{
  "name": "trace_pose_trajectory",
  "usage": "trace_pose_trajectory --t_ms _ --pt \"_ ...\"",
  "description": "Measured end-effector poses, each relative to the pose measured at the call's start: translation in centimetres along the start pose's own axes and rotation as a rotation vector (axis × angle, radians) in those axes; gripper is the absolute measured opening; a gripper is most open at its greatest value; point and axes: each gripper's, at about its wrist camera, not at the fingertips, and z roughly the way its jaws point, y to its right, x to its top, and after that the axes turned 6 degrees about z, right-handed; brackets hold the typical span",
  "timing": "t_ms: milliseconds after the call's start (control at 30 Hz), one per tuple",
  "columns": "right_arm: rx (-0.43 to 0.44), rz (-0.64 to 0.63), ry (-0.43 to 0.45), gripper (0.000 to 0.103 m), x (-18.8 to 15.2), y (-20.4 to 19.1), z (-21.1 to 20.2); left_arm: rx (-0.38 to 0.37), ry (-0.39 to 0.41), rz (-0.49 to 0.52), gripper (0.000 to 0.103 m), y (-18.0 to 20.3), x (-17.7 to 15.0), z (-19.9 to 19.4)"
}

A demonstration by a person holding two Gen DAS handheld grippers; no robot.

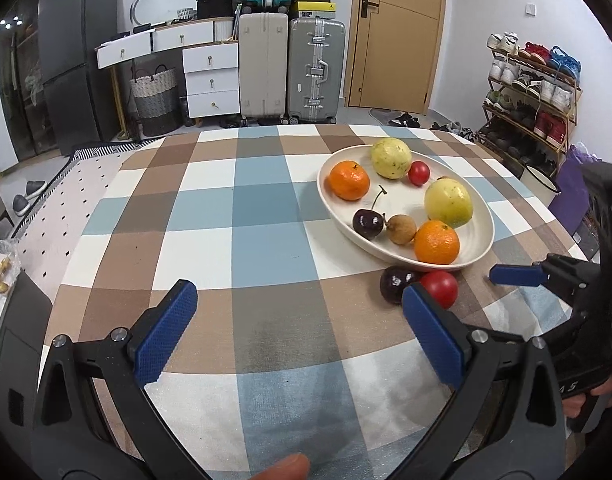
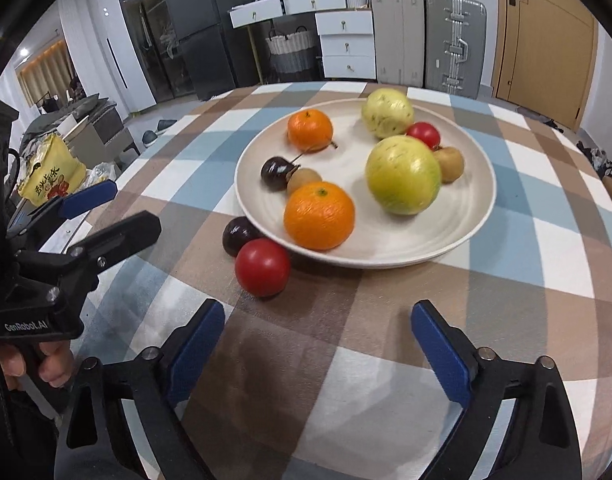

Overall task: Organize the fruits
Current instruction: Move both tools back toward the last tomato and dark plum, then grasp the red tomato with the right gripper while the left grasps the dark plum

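Checkered tablecloth (image 2: pixel 346 380) holds a tomato (image 2: pixel 262 267) beside the plate (image 2: pixel 386 248), both hand-held grippers (image 1: pixel 297 332) (image 2: pixel 318 348) spread apart.

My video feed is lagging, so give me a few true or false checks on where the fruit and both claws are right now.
1. Two oranges lie in the plate. True: one orange near the front rim, another orange farther back.
2. Every fruit is already in the plate. False: a red tomato and a dark plum sit on the tablecloth, against the plate's near rim.
3. The right claw holds the tomato. False: it is open and empty, short of the tomato.
4. The left claw is open with nothing in it. True.
5. A dark cherry with a stem lies in the plate. True.
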Motion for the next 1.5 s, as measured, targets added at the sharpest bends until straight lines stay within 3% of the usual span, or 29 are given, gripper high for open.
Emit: trace_pose_trajectory --t_ms 200,367,700,767,867,1000,1267,1500 --pt "-0.012 -0.033 0.009 0.091 0.1 -1.5 0.6 -0.011 -0.019 -0.046 0.102 -1.2 -0.1 0.7" --pt "-0.011 -0.037 0.01 0.083 0.5 -2.1 0.9 0.006 -0.028 -0.064 0.102 -1.7 -0.2 1.2" --pt "-0.093 -0.061 0.024 0.07 0.8 -3.5 1.6 0.002 -0.042 -0.087 0.102 -2.1 -0.3 1.7" --pt "-0.1 -0.05 0.026 0.066 0.9 -3.4 1.6 0.002 -0.047 -0.08 0.102 -1.9 -0.3 1.7" --pt "-0.1 -0.041 0.033 0.052 0.9 -3.2 1.4 0.002 -0.045 -0.081 0.102 -1.9 -0.3 1.6" --pt "-0.021 0.0 0.029 0.034 1.0 -2.4 1.0 -0.006 -0.052 -0.082 0.102 -1.9 -0.4 1.7" --pt "0.038 -0.024 0.034 0.033 0.5 -2.2 0.0 -0.013 -0.069 -0.085 0.102 -1.7 -0.4 2.0" --pt "0.078 -0.059 0.095 0.033 0.1 -0.3 -3.2 -0.029 -0.083 -0.051 0.102 -0.6 -0.5 2.2"
